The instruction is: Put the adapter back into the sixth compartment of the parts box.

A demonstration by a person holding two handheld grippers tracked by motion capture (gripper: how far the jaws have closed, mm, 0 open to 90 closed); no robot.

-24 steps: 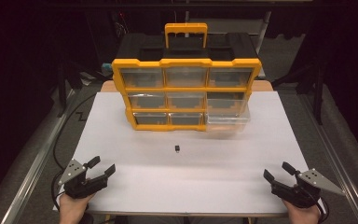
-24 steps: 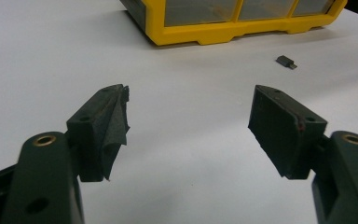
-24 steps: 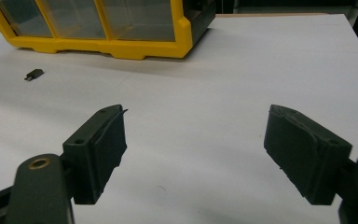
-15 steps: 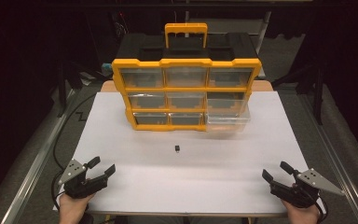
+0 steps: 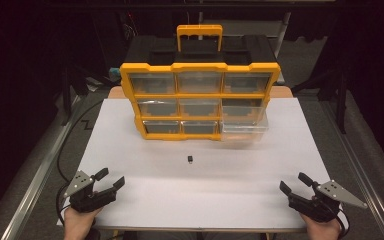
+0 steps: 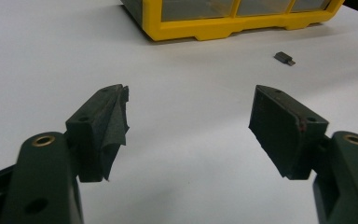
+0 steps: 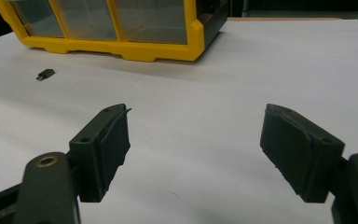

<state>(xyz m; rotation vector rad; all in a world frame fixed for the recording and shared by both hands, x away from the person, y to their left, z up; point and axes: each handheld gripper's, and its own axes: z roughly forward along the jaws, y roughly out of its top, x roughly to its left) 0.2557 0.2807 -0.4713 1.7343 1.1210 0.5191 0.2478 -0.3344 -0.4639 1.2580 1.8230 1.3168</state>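
A yellow and black drawer organizer (image 5: 200, 97) stands at the back of the white table, its handle up. Its bottom right clear drawer (image 5: 245, 129) is pulled out toward me. A small black part (image 5: 191, 159) lies on the table in front of the organizer, and I see that small black part (image 6: 284, 59) (image 7: 45, 73) in both gripper views. My left gripper (image 5: 110, 180) rests open near the front left edge, nothing between its jaws. My right gripper (image 5: 295, 182) stands open near the front right edge, also empty. Both are well short of the part.
The white table top (image 5: 130, 150) spans the middle, with metal rails along both sides. A cable (image 5: 72, 137) trails off the left side. Dark floor and frame legs surround the table. The organizer's base (image 6: 223, 29) (image 7: 121, 49) lies ahead of both grippers.
The right gripper has shifted slightly, a little to the right near the front edge. The left gripper, the part and the organizer have stayed put.
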